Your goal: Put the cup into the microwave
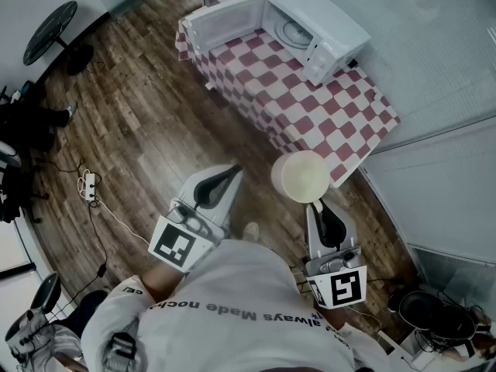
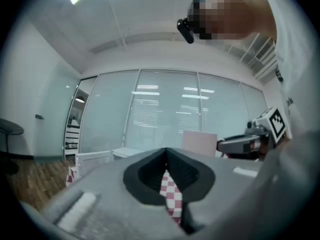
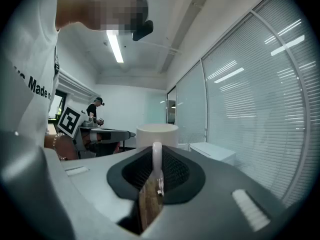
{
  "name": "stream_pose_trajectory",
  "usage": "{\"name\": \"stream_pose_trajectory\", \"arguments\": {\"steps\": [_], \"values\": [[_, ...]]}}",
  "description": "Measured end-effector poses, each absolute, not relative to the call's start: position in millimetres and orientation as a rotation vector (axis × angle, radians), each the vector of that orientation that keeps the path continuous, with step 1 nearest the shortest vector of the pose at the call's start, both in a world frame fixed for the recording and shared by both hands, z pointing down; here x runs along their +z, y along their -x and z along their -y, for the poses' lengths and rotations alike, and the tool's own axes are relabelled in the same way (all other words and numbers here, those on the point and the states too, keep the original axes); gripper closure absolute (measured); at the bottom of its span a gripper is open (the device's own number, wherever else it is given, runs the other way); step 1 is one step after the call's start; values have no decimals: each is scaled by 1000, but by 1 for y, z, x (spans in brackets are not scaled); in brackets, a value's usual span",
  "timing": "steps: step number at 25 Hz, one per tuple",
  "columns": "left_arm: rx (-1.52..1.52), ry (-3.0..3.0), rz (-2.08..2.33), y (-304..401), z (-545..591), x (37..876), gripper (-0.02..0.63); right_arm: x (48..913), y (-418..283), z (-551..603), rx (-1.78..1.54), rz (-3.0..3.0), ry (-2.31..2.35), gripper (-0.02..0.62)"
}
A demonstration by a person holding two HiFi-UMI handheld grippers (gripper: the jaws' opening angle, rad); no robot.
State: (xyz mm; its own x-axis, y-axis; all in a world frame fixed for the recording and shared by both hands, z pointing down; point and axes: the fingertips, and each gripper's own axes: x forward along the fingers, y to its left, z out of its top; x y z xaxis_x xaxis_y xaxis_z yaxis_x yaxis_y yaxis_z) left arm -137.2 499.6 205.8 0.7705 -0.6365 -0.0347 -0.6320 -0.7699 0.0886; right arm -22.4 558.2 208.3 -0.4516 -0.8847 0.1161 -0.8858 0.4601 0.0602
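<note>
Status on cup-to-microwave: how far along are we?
Done: the microwave has its door open, and the cup is off any surface, its handle clamped in the right gripper. In hand: the cup hangs by the near end of the checkered table, well short of the microwave. Left: carry it in, set it down, release. The left gripper is shut on nothing.

This looks like an office or a lab test room rather than a home. Glass partition walls with slatted blinds close it in under a ceiling strip light. On the wood-plank floor lie loose cables and a power strip, near a standing fan. A microwave sits on a checked-cloth tabletop. Another person works in the background.
</note>
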Motion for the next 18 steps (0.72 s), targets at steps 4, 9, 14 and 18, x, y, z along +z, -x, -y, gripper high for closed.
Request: {"name": "stream_pose_trajectory", "arguments": {"steps": [4, 9, 14, 18], "values": [[-111, -2872, 1045, 127, -525, 204, 603, 205, 14, -584, 9, 2582, -1562, 554], [-113, -2871, 1036, 124, -538, 198, 603, 194, 11, -597, -6, 2593, -1566, 554], [-128, -2884, 1020, 141, -542, 195, 603, 192, 31, -599, -13, 2615, -1568, 554], [-111, -2898, 990, 162, -538, 198, 601, 195, 57, -592, 2, 2620, -1586, 554]]}}
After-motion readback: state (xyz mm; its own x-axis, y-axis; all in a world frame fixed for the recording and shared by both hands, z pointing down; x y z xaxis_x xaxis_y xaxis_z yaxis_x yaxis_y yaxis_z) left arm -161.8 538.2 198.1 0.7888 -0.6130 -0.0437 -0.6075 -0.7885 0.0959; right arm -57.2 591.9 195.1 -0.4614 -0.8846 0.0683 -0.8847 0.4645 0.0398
